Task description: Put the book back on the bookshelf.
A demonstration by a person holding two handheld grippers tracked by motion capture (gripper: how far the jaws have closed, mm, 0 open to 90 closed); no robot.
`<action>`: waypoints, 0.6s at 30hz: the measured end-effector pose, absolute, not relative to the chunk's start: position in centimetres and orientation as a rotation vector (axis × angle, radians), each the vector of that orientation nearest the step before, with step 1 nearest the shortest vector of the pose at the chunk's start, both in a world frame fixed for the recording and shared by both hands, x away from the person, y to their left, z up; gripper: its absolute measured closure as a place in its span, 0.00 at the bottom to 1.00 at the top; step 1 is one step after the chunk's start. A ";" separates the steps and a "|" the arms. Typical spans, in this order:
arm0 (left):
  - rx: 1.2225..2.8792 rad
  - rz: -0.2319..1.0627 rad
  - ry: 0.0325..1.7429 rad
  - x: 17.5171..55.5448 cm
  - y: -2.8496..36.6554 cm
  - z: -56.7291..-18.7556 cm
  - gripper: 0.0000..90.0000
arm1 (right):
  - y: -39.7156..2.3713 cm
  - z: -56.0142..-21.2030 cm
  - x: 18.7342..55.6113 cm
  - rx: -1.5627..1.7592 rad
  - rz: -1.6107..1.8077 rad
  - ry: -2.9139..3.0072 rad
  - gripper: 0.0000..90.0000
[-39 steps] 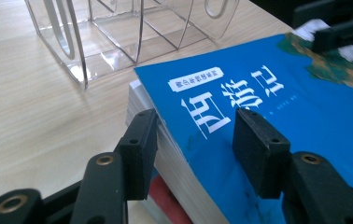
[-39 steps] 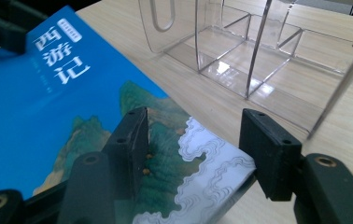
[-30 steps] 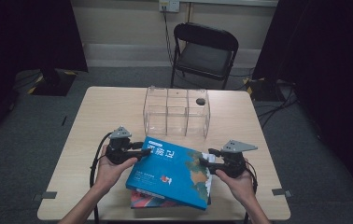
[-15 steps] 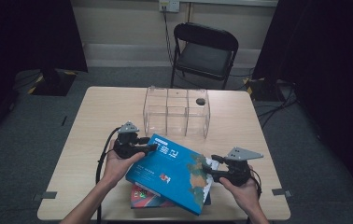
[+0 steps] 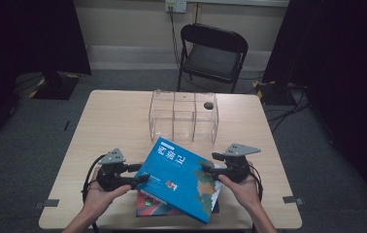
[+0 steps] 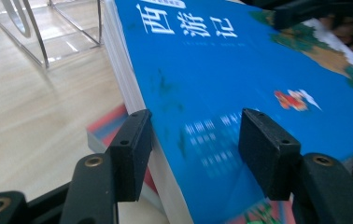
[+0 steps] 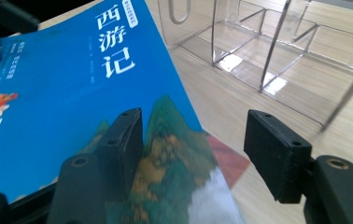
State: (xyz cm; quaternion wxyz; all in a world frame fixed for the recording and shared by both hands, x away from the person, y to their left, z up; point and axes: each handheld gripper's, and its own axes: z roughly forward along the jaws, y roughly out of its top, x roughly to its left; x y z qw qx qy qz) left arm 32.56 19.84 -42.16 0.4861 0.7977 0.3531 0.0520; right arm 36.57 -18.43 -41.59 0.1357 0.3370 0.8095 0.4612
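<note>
At the table's (image 5: 108, 121) near edge, the blue book (image 5: 181, 179) lies askew on another book (image 5: 150, 206), between both tools. Left tool (image 5: 140, 174): jaws just widened, straddling its edge, pads clear. Right tool (image 5: 208, 162): jaws just widened, not clamping its corner.

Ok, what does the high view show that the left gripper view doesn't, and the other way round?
The high view adds the chair and the whole table. The left gripper view adds a close look at the blue book and its white page edge. Both share the blue book, the red book under it and the clear box.
</note>
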 end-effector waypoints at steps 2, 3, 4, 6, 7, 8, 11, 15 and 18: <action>1.919 0.098 0.864 31.9 20.4 -42.4 0.49 | -18.0 -41.5 36.9 0.969 1.336 2.354 0.44; 1.912 0.090 0.858 31.6 20.6 -42.5 0.49 | -17.9 -41.5 37.0 0.961 1.341 2.356 0.45; 1.913 0.092 0.849 31.2 20.8 -42.5 0.48 | -17.8 -41.5 37.1 0.958 1.344 2.362 0.45; 1.938 0.114 0.847 30.5 20.9 -42.6 0.46 | -17.9 -41.7 37.2 0.968 1.364 2.360 0.48; 1.955 0.126 0.846 30.2 20.8 -42.8 0.46 | -18.0 -41.8 37.2 0.972 1.381 2.362 0.48; 1.966 0.125 0.858 29.9 20.7 -43.0 0.45 | -18.1 -41.9 37.2 0.982 1.395 2.360 0.49; 1.964 0.110 0.868 29.8 20.9 -43.4 0.45 | -18.2 -41.9 37.2 0.982 1.408 2.364 0.50; 1.969 0.112 0.848 30.0 20.9 -43.4 0.45 | -18.2 -41.9 37.1 0.972 1.412 2.389 0.51; 1.963 0.113 0.855 30.2 20.9 -43.5 0.45 | -18.3 -41.9 37.1 0.965 1.418 2.414 0.51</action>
